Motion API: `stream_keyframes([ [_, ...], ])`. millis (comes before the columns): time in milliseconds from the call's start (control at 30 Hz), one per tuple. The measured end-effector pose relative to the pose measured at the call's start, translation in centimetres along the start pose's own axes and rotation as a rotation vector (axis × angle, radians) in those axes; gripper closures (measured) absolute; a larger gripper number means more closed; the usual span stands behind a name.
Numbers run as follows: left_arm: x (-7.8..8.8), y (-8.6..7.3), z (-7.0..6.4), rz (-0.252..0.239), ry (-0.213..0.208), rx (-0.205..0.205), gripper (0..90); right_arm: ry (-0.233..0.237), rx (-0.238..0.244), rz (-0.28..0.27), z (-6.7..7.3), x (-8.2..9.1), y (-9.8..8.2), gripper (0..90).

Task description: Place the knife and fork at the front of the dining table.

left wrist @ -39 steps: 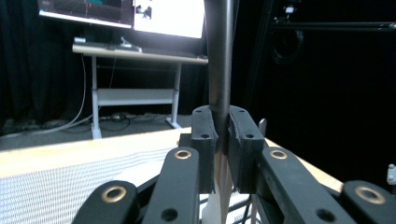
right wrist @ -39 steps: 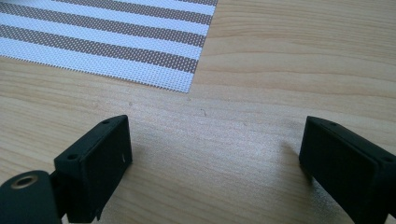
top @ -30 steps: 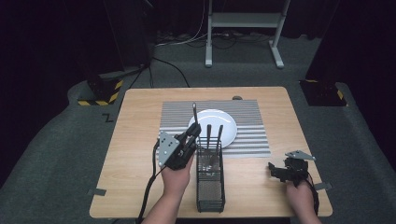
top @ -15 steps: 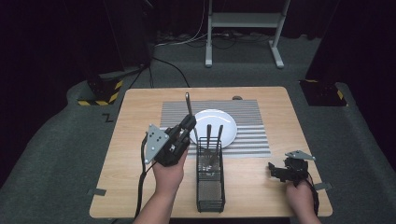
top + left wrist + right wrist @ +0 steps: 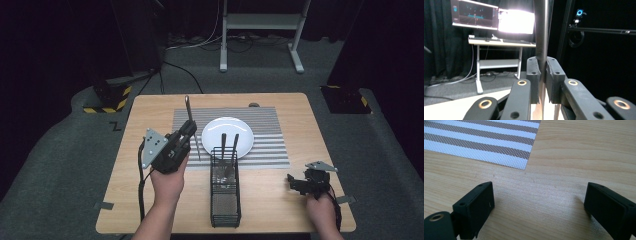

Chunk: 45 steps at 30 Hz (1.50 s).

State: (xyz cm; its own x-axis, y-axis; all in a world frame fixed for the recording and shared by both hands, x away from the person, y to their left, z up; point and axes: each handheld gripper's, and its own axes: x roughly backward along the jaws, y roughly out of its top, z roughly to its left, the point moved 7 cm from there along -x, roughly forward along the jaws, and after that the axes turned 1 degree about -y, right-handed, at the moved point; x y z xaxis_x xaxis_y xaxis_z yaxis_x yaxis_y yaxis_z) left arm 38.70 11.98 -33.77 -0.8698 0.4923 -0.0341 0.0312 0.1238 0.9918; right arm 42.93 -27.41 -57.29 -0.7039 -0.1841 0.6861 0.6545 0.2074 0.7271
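Note:
My left gripper (image 5: 186, 131) is shut on a long metal utensil (image 5: 188, 109), held nearly upright above the table just left of the white plate (image 5: 239, 131). Its thin lower end hangs beside the plate's left edge. In the left gripper view the shiny shaft of the utensil (image 5: 541, 35) rises between the closed pads of that gripper (image 5: 542, 63). A black wire caddy (image 5: 225, 195) stands in front of the plate with two dark-handled utensils (image 5: 229, 142) upright in it. My right gripper (image 5: 296, 183) rests open on the table's front right, and in its own view (image 5: 539, 202) only bare wood lies between its jaws.
A grey-and-white striped placemat (image 5: 272, 135) lies under the plate; its corner (image 5: 486, 145) shows ahead of the right gripper. The wooden table (image 5: 140, 195) has bare wood at left and front. A desk with bright monitors (image 5: 499, 20) stands beyond.
My left gripper has lifted and moved left, away from the wire caddy, carrying the utensil with it. The right gripper has stayed put.

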Motion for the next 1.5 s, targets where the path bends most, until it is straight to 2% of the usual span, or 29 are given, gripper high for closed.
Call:
stream_keyframes([
  [300,-0.7,-2.9,2.0,0.032,0.037,0.017,81.8,0.002,0.002,0.0,0.0,0.0,0.0,8.9],
  [467,-1.2,-4.6,3.3,0.063,0.061,0.01,81.9,0.003,0.003,-0.001,0.0,0.0,0.0,8.9],
  [600,-1.7,-6.0,4.4,0.096,0.082,0.023,81.8,0.002,0.003,-0.001,0.0,0.0,0.0,8.9],
  [667,-2.1,-6.6,5.0,0.112,0.098,0.012,81.9,0.002,0.003,-0.001,0.0,0.0,0.0,9.0],
  [833,-2.9,-7.7,5.9,0.139,0.108,0.034,81.9,0.002,0.002,-0.001,0.0,0.0,0.0,8.9],
  [933,-3.5,-8.3,6.3,0.164,0.117,0.023,81.9,0.002,0.002,-0.001,0.0,0.0,0.0,8.9],
  [1167,-4.7,-9.9,8.0,0.249,0.148,0.028,81.9,0.001,0.005,-0.002,0.0,0.0,0.0,9.0],
  [1333,-5.3,-10.8,8.8,0.278,0.158,0.066,81.9,0.001,0.005,-0.002,0.0,0.0,0.0,9.0],
  [1500,-5.8,-11.3,9.3,0.306,0.167,0.073,81.9,0.002,0.004,-0.001,0.0,0.0,0.0,9.0],
])
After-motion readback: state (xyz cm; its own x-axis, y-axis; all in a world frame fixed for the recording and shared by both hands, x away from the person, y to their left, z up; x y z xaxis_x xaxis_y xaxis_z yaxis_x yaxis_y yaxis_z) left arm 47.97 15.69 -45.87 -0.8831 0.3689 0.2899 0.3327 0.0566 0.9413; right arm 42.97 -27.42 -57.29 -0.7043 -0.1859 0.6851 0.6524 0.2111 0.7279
